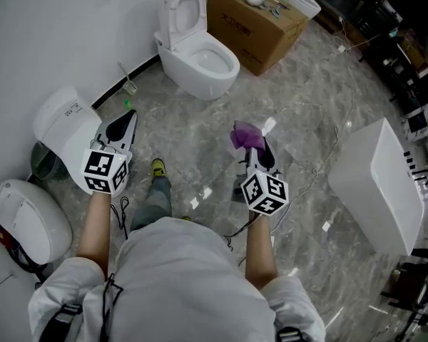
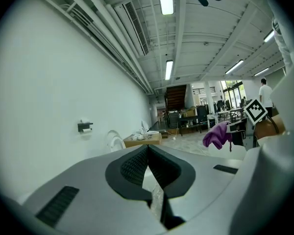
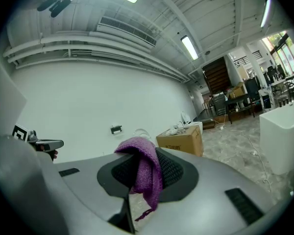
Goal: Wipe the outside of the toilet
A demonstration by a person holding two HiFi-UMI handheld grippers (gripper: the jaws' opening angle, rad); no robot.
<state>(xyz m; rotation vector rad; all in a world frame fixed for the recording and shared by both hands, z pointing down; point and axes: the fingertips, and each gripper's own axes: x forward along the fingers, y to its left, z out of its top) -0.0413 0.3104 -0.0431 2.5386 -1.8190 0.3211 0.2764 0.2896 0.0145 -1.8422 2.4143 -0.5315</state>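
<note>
The toilet (image 1: 200, 63) stands against the white wall ahead of the person, its lid raised and its bowl facing out over the grey marbled floor (image 1: 299, 112), well apart from both grippers. Just beside it on the right is a brown box (image 1: 253, 27). The box has a short line of dark print on its side, too small to read in any view, and small white items lie on its top. The right gripper (image 1: 257, 147) is clenched on a purple knitted cloth (image 1: 244, 135). In the right gripper view the cloth (image 3: 146, 168) is pinched between the dark ribbed pads, bunched over the tips with a loose end hanging down. The left gripper (image 1: 128, 122) is held level with it on the other side. In the left gripper view its jaws meet at the tips with nothing between them. Each gripper carries a cube (image 1: 105, 170) of black-and-white square markers. At the left by the wall lie two white rounded covers; the nearer-to-toilet cover (image 1: 64, 120) bears a small label whose print is not legible. A small cup (image 1: 130, 86) with a stick in it sits on the floor between that cover and the toilet. A white rectangular tub (image 1: 381, 184) stands at the right. A dark paper holder (image 2: 85, 126) is fixed to the wall.
</note>
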